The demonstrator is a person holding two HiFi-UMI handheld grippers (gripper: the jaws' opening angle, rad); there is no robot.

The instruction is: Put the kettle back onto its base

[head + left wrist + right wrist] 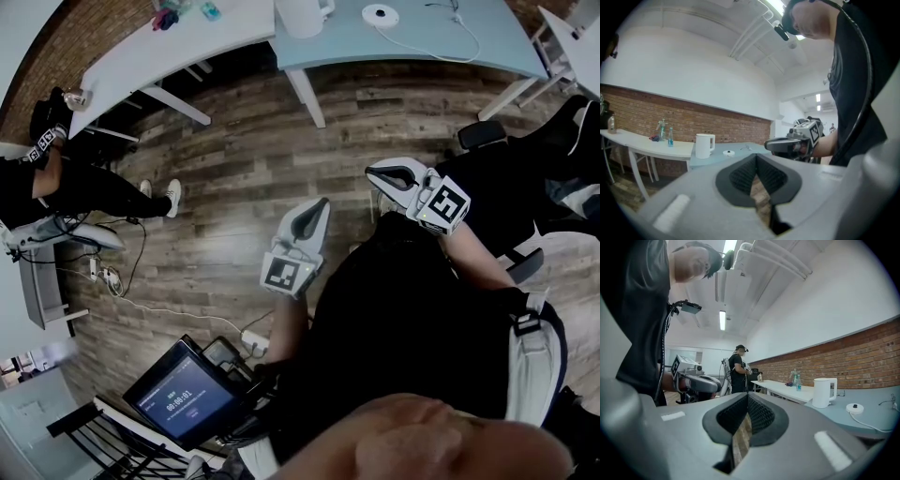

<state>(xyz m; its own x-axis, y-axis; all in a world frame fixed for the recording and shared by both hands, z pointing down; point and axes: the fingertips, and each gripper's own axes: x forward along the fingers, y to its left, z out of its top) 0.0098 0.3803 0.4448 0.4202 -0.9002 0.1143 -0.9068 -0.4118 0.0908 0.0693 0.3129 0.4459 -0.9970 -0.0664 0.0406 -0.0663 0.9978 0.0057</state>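
Note:
A white kettle (302,17) stands on the blue-grey table (441,52) at the far side of the room, with its round white base (380,14) and cable beside it. The kettle (704,146) and base (728,153) are apart; the right gripper view shows the same kettle (824,392) and base (854,408). Both grippers hang in mid-air over the wooden floor, far short of the table. My left gripper (317,208) is shut with nothing in it, tips meeting (756,157). My right gripper (378,172) is shut and empty too (747,395).
A white table (169,47) with bottles (670,137) adjoins the blue-grey one. A person (56,178) stands at the left, near that table's end (737,373). A tablet on a stand (187,398) and floor cables lie near me. Black chairs (553,141) sit at the right.

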